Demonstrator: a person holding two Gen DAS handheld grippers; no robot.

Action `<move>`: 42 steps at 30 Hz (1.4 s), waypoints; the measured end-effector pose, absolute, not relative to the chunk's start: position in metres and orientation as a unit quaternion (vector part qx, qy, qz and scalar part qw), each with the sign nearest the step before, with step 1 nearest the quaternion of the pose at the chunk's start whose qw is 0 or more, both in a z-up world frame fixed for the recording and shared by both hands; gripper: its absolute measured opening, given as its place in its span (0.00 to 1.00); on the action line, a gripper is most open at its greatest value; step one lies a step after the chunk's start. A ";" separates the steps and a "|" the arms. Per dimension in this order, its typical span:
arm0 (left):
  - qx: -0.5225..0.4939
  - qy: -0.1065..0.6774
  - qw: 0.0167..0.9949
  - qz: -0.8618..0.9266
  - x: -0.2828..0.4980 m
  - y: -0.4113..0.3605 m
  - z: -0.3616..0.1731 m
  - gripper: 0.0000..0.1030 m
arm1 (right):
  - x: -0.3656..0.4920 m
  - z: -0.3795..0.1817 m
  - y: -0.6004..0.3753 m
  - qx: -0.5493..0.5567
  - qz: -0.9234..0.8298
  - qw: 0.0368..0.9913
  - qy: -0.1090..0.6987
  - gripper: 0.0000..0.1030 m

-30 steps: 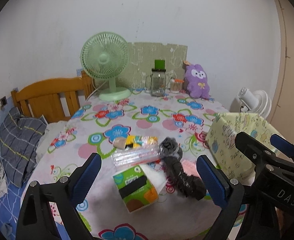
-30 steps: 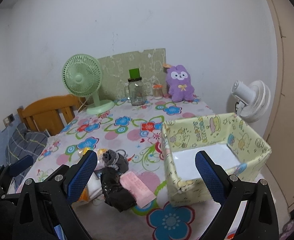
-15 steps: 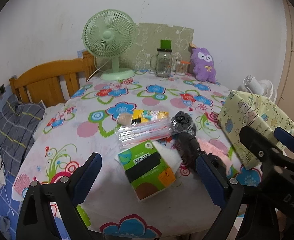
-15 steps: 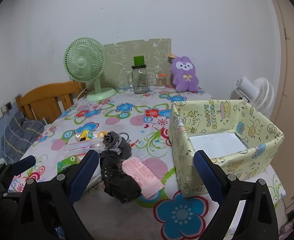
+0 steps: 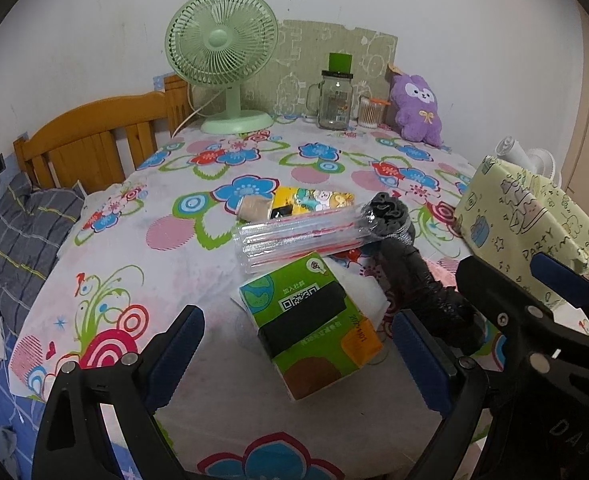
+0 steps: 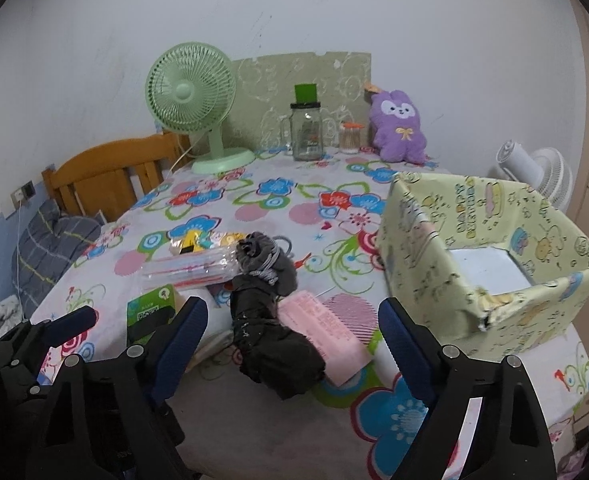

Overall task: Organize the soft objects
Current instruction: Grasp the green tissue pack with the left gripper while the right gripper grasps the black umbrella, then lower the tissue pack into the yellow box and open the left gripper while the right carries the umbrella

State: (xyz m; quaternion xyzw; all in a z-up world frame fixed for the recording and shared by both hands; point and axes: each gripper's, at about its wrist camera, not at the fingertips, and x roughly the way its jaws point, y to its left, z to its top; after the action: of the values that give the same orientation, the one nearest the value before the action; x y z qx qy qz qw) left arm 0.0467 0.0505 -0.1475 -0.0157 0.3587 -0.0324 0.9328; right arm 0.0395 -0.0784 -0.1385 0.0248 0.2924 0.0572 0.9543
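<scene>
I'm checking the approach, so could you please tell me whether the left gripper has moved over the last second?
Yes. The left gripper has come forward and down toward the green tissue pack, which now sits lower and nearer between its open jaws, while the green fan sits higher.

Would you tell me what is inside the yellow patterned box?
The yellow patterned box shows only a bare white floor in the right wrist view. Its near wall hides the front part of the floor, so anything lying there cannot be seen.

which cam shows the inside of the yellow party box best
The right wrist view. It looks down over the rim of the yellow party box, so its white floor and inner walls show, with nothing visible inside. The left wrist view catches only its outer wrapped side at the right edge, partly behind the right gripper; the interior is hidden.
</scene>
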 end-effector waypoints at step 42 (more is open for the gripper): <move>-0.014 0.365 0.930 -0.046 0.058 0.042 -0.142 0.56 | 0.066 -0.145 -0.071 0.048 0.085 0.930 0.355 0.30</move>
State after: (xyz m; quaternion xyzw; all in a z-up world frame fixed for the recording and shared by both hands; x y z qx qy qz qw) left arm 0.0578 0.0416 -0.1425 -0.0144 0.3652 -0.0464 0.9297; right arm 0.0659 -0.0713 -0.1449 0.0478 0.3550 0.0846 0.9298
